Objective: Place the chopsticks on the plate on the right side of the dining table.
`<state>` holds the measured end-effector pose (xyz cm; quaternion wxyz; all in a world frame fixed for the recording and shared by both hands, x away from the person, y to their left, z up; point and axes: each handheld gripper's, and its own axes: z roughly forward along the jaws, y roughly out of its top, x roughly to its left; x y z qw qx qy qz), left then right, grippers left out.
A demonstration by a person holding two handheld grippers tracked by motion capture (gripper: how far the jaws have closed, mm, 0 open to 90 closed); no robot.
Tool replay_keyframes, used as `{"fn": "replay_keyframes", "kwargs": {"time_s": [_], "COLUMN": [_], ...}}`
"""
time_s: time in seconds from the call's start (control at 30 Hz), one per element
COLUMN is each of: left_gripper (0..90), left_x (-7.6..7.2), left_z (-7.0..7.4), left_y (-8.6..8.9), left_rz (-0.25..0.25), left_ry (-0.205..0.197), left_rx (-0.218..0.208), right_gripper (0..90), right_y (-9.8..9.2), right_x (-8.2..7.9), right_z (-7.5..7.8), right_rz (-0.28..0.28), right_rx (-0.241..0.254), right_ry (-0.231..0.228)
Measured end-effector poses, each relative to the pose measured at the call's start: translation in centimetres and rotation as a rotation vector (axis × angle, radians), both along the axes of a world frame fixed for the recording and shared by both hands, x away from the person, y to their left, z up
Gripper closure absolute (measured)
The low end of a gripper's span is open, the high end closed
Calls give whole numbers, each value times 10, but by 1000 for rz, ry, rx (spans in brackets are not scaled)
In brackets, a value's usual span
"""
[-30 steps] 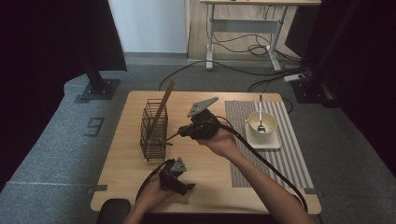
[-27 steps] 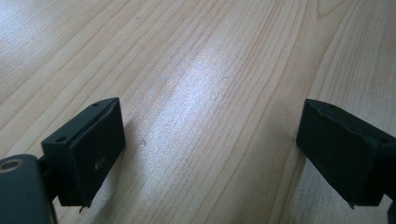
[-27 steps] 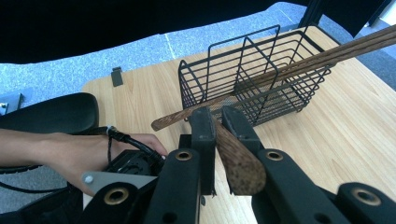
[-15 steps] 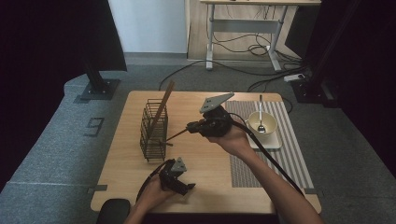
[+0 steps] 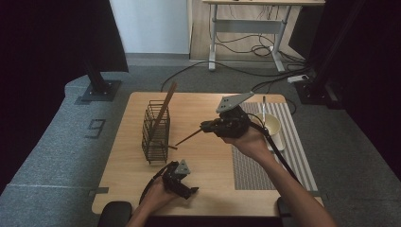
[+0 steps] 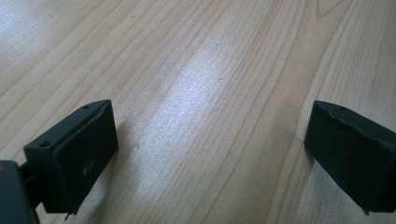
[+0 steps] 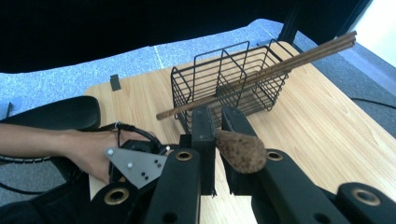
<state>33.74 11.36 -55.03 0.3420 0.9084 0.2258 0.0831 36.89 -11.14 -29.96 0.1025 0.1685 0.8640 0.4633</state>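
A black wire basket stands on the left part of the wooden table. Long brown chopsticks lean in it, also seen as chopsticks through the basket. My right gripper hovers right of the basket, shut on a thin brown wooden stick that slants down toward the basket's foot. Its blunt end shows beside the closed jaws of the right gripper. My left gripper rests near the front edge. Its jaws have just been opening and hold nothing.
A pale bowl with a spoon in it sits on a striped grey mat at the table's right. My left hand and its grey plate lie low at the front. Dark floor and cables surround the table.
My right gripper has moved right and a little up with the stick, away from the basket. The left hand has stayed in place.
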Motion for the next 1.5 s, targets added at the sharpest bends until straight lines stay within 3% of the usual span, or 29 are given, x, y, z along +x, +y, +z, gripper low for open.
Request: {"fn": "replay_keyframes", "kwargs": {"time_s": [0.3,0.4,0.63,0.8,1.1,1.23,1.5], "left_gripper": [21,27,34,134,240,316,456], "left_x": [0,0,-1,-4,-7,-9,-18], "left_z": [2,4,14,19,29,31,37], "left_y": [-2,0,8,13,21,19,12], "left_rz": [-10,-8,-27,-31,-44,-69,-135], "left_ry": [10,-3,-22,-70,-99,-122,-153], "left_rx": [19,23,-42,-63,-158,-157,-215], "right_gripper": [830,831,830,830,830,830,830], "right_y": [-20,-25,-36,-41,-37,-31,-19], "right_x": [-11,-15,-28,-35,-46,-51,-56], "right_z": [-4,-5,-16,-27,-42,-48,-61], "right_rz": [-22,-31,-33,-31,7,27,61], "right_rx": [-4,-6,-17,-21,-19,-31,-55], "right_ry": [-2,-2,4,26,50,62,84]}}
